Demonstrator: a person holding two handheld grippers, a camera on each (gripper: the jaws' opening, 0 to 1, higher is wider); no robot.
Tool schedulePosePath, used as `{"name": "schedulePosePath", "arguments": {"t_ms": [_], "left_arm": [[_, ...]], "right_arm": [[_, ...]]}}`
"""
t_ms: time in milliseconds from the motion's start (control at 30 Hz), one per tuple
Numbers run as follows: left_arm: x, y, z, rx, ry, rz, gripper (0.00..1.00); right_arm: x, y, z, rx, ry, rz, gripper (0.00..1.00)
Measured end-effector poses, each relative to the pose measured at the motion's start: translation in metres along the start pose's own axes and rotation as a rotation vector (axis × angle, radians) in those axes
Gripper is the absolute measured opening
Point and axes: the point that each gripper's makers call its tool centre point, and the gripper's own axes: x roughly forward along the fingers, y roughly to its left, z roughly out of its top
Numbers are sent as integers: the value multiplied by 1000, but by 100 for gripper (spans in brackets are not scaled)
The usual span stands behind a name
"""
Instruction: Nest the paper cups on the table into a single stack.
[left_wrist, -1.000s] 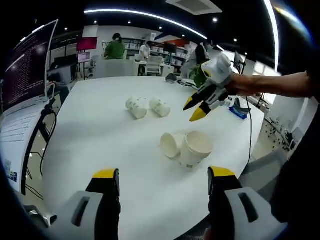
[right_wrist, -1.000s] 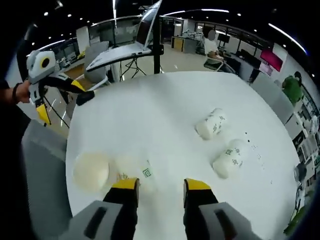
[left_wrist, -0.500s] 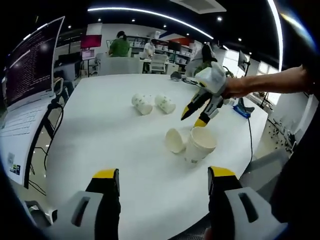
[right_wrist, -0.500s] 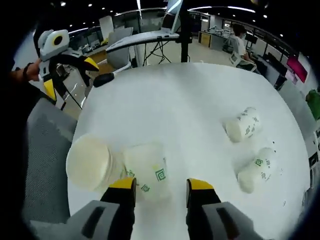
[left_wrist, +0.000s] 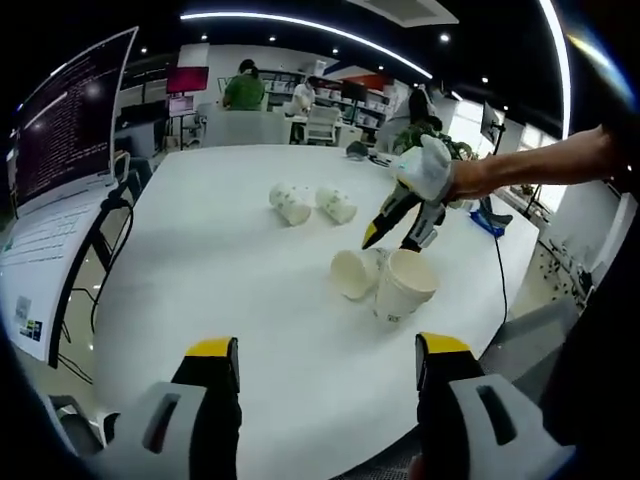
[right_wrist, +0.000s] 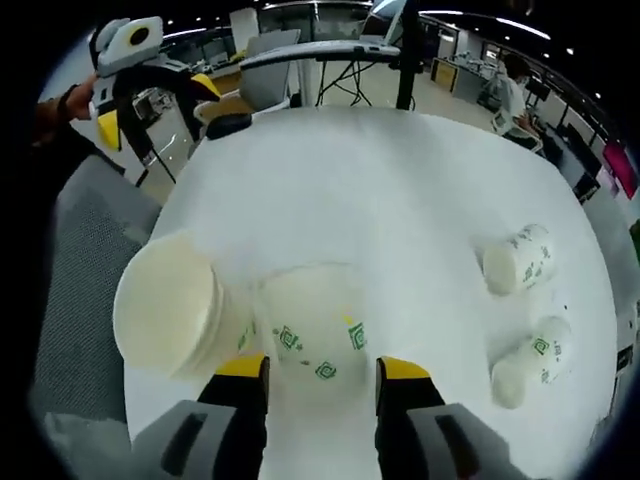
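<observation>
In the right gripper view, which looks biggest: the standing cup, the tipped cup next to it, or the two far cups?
1. Standing cup, nearest.
2. Tipped cup, nearly as big; unsure.
3. Two far cups, alike, probably just farther away.

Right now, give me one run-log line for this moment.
right tongs: open, straddling lying cup | upright cup: beside it | far cups: two, lying | left tongs: open, back
</observation>
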Motion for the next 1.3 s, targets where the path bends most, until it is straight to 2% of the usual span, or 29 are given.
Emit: {"name": "schedulePosePath", "arguments": {"t_ms": [200,500,767,967,1200,1300], "left_arm": [[-4,-5,1,-2,3,3,70],[-8,-4,-1,-10,10,11,70],[-9,-5,1,-1,21,8,69],[-1,-6,11,14,11,0,69],[13,-14,32,55,-5,-30,69],[17,-19,42,54,-20,-48,68]], "right_arm": [[7,1,10,-18,-7,-8,41],[18,-1,5,-29,38,-24,38],[15,-16,9,42,-23,-50,37],[-8,-22,11,87,-94,-102,37],[-43,-25,14,139,-181,-164,37],[-53,-25,12,148,-193,-181,37]]}}
